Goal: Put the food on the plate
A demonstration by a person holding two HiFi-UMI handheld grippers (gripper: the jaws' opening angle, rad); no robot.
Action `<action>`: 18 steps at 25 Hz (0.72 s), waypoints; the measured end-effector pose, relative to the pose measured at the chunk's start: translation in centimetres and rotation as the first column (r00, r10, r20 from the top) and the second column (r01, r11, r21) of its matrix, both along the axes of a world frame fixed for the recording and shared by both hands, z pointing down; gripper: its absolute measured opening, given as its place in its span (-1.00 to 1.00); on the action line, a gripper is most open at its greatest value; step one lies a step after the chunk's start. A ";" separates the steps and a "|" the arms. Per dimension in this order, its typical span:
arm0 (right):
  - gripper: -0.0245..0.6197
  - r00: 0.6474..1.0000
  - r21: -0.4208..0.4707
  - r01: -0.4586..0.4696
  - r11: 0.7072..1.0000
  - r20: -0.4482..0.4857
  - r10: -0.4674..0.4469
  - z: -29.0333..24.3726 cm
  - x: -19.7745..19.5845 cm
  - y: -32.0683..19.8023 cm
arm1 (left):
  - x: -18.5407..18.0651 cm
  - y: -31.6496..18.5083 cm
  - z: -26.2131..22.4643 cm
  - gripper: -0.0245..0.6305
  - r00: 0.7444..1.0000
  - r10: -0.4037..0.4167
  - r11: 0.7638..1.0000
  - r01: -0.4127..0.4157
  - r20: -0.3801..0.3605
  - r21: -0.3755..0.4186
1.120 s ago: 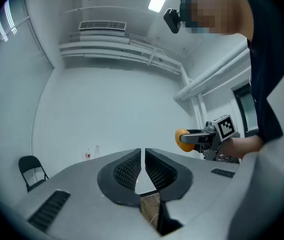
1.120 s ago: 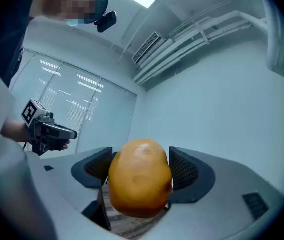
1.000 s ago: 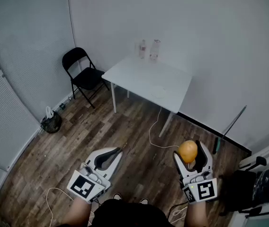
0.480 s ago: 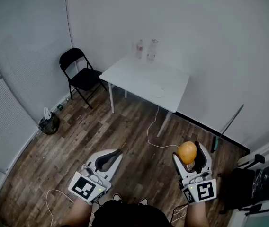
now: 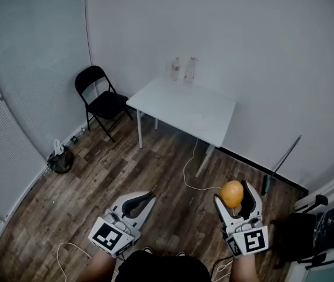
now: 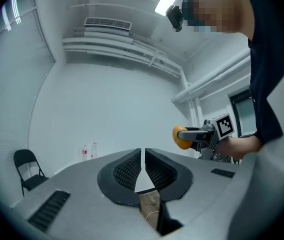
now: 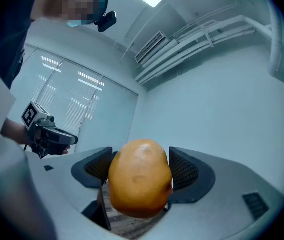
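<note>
A round orange-brown piece of food (image 7: 140, 184) sits clamped between the black pads of my right gripper (image 5: 233, 190), held at waist height above the wooden floor. The same food (image 6: 182, 137) shows from the left gripper view, beside the right gripper (image 6: 204, 134). My left gripper (image 5: 146, 197) is shut, its pads meeting with nothing between them (image 6: 143, 159). A pale round plate (image 5: 199, 122) lies on the white table (image 5: 167, 98) across the room, far from both grippers.
Two clear bottles (image 5: 183, 69) stand at the table's far edge by the wall. A black folding chair (image 5: 99, 96) is left of the table, a dark bag (image 5: 60, 158) by the left wall. A white cable (image 5: 190, 170) trails on the floor. Dark gear (image 5: 308, 234) sits at right.
Both grippers have sunk a little in the head view and the view has shifted slightly. The right gripper's hold on the food is unchanged; the left stays shut.
</note>
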State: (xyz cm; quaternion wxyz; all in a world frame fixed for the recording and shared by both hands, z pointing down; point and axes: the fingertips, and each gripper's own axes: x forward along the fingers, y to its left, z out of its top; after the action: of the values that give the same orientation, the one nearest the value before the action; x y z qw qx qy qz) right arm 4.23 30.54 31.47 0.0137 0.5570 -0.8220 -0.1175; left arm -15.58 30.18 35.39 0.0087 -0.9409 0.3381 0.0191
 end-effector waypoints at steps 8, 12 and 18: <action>0.21 1.000 -0.017 -0.028 0.999 0.002 0.028 1.2 -2.5 0.6 | -2.3 -1.0 0.5 -0.79 1.000 0.019 1.000 -0.018 0.019 -0.023; 0.21 0.999 0.013 -0.049 0.999 0.012 0.049 0.6 -2.1 -0.3 | -1.9 -2.0 0.8 -0.79 1.000 0.031 0.999 -0.031 0.000 -0.039; 0.21 0.998 0.002 -0.040 0.999 0.044 0.040 1.1 -0.5 -4.4 | -0.4 -5.2 0.8 -0.79 0.999 0.035 0.999 -0.036 -0.011 -0.033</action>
State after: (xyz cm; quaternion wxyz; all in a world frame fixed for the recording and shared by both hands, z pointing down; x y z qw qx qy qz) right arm 3.77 26.13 32.56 -0.0028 0.5758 -0.8106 -0.1064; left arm -15.97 24.95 36.24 -0.0090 -0.9466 0.3216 0.0184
